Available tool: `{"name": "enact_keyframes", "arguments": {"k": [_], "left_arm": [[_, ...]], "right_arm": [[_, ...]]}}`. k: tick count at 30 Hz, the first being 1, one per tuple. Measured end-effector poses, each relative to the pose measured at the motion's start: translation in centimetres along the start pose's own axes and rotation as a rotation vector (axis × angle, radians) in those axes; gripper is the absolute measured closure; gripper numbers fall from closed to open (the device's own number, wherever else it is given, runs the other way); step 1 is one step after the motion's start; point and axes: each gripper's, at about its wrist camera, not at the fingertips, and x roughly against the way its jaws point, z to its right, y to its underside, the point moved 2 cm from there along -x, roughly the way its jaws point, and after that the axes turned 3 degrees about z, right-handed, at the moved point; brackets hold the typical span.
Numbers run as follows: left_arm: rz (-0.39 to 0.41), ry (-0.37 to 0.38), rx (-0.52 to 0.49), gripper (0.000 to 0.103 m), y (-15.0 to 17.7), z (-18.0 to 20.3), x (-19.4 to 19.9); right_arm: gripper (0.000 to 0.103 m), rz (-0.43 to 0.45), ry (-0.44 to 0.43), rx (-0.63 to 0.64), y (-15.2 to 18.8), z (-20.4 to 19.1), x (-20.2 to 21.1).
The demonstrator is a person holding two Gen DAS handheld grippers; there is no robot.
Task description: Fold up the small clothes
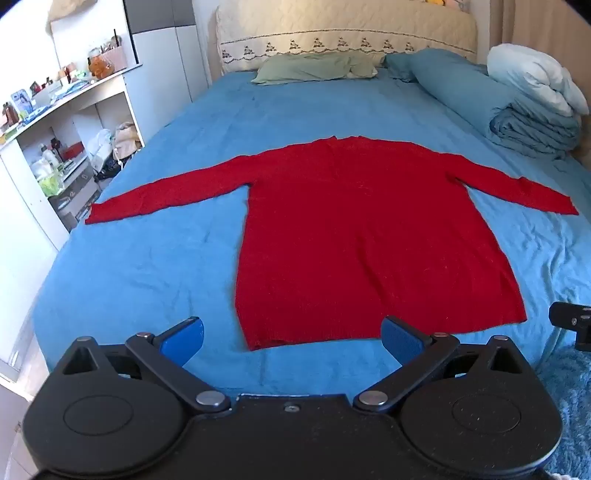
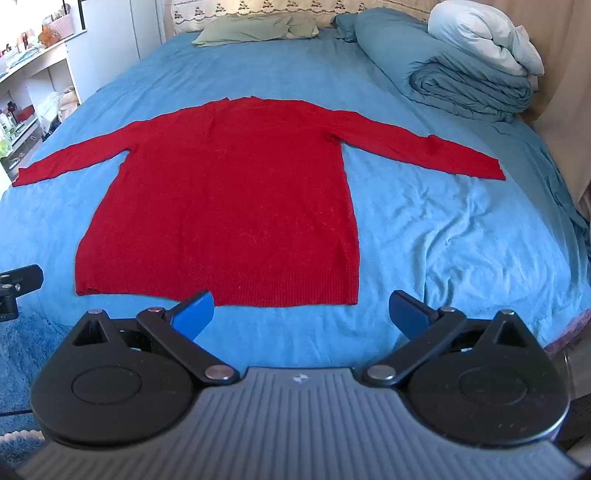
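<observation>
The left gripper (image 1: 291,338) hangs over the near edge of the bed (image 1: 147,280) with its jaws spread as wide as they go and nothing between its blue pads (image 1: 183,339); the right gripper (image 2: 301,314) hangs beside it over the same edge, jaws equally wide, blue pads (image 2: 194,314) bare, holding nothing; both are tilted down toward the bedding, clear of the cloth. The red sweater (image 1: 369,236) lies flat on the blue sheet, unfolded, in the middle of the bed toward the near edge; its hem runs along that edge just beyond the grippers' fingertips, its neck points toward the headboard (image 1: 343,33), and its two sleeves are stretched out sideways, the left cuff reaching the left edge of the bed, the right cuff ending short of the right edge. In the right wrist view the ribbed hem of the sweater (image 2: 221,206) sits just past the left pad. At the head of the bed lie a green pillow (image 1: 314,68) and, in the far right corner, a folded blue duvet (image 1: 517,122) with a pale blue-white quilt (image 1: 535,81) on top; white shelves (image 1: 66,122) crowded with small items stand beside the left edge; a fluffy blue rug (image 1: 569,406) lies on the floor below the near right corner.
</observation>
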Motion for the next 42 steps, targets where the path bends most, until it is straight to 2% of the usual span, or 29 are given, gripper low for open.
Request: {"name": "enact_keyframes", "arguments": {"k": [2,3,42], "left_arm": [[-0.003,-0.004,-0.007,0.0,-0.1,0.0,-0.2],[0.029,0.01,0.001,0.0,0.3,0.3,0.0],[0.046,0.006,0.013,0.0,0.1,0.2,0.9]], "right_arm": [[0.0,0.003,-0.003,-0.003,0.0,-0.1,0.0],[0.0,0.004,-0.002,-0.002,0.0,-0.1,0.1],[0.0,0.012,0.016,0.003,-0.4,-0.1,0.6]]}}
